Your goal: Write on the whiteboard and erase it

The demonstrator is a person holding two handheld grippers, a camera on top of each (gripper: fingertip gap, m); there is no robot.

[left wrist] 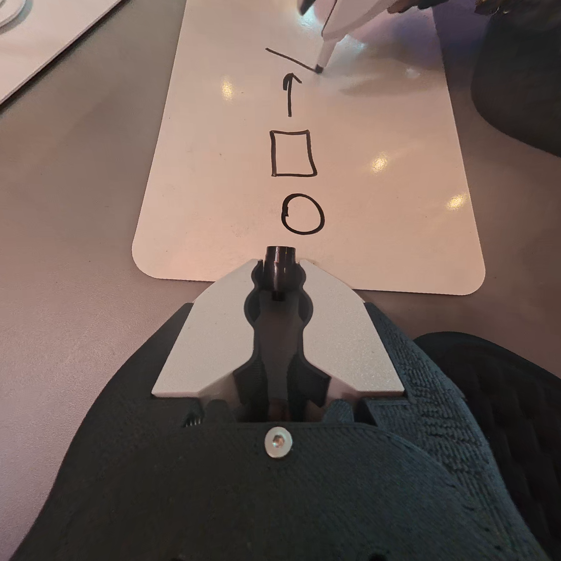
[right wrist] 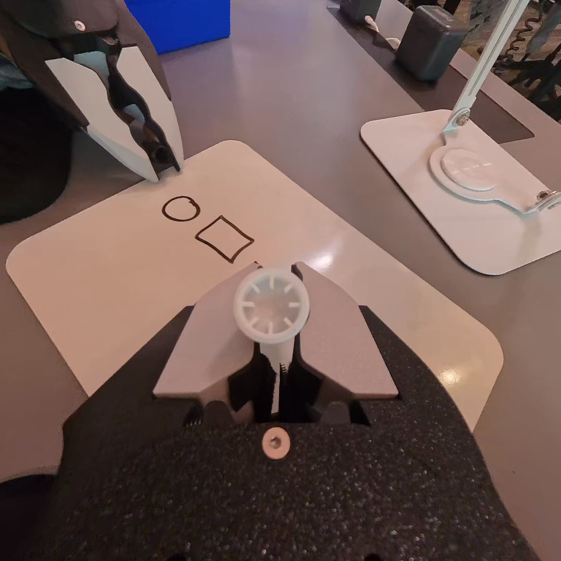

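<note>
Left wrist view first: the left hand-held gripper is clamped on a small black marker cap, which pokes out between the white fingers right at the near edge of the whiteboard. That whiteboard is a glossy white sheet with rounded corners lying flat on a matte grey-brown bench, and you can see ceiling lights bouncing off it as bright spots. Drawn down its middle in black are a circle, a square, an arrow and a slanted line. At the far end the right hand-held gripper comes in from the top with a white marker, tip touching the board at the end of that line. Corner of another white sheet top left, something dark and round on the right.

Right wrist view: the right hand-held gripper is closed tight around the marker, so you're mostly staring at its round white back end. The whiteboard sits under it, circle and square visible, with the left hand-held gripper resting its tips at the far corner. Further out on the bench: a white lamp base with a hinged arm to the right, a dark grey box behind it, and a blue box at the top. Lighting is warm and a bit dim.
</note>
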